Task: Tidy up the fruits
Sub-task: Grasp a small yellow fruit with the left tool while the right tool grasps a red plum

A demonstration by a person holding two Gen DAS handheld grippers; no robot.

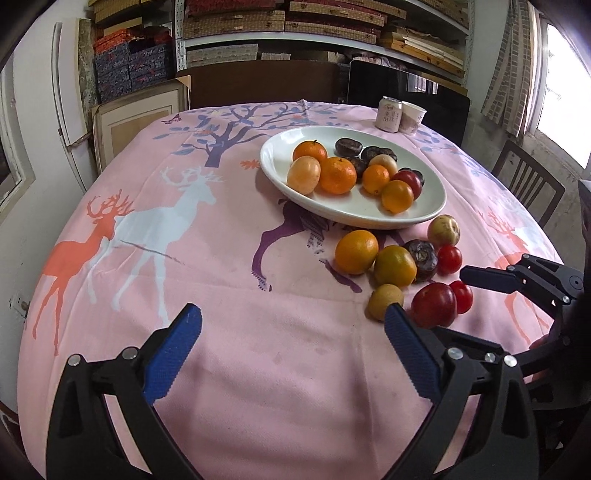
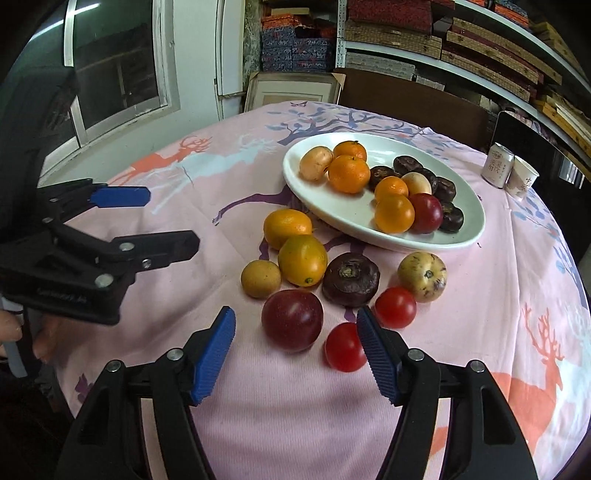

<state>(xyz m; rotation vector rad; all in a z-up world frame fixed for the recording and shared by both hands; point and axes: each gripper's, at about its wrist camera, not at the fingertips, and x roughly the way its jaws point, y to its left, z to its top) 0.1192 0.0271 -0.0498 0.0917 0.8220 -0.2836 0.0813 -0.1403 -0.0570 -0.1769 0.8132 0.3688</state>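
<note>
A white oval plate (image 1: 280, 147) (image 2: 465, 206) holds several oranges, dark chestnuts, a plum and pale fruits. In front of it, loose on the pink deer cloth, lie two oranges (image 2: 302, 260), a small yellow fruit (image 2: 260, 278), a dark red plum (image 2: 292, 319) (image 1: 434, 304), a dark chestnut (image 2: 350, 279), two cherry tomatoes (image 2: 345, 347) and a speckled pale fruit (image 2: 422, 277). My right gripper (image 2: 295, 328) is open, its fingers either side of the plum. My left gripper (image 1: 291, 325) is open and empty, left of the loose fruit.
A drink can (image 1: 389, 113) and a paper cup (image 1: 412, 117) stand at the far right of the table. A wooden chair (image 1: 528, 184) stands at the right. Shelves of boxes (image 1: 295, 22) line the back wall. The table edge curves close on the left.
</note>
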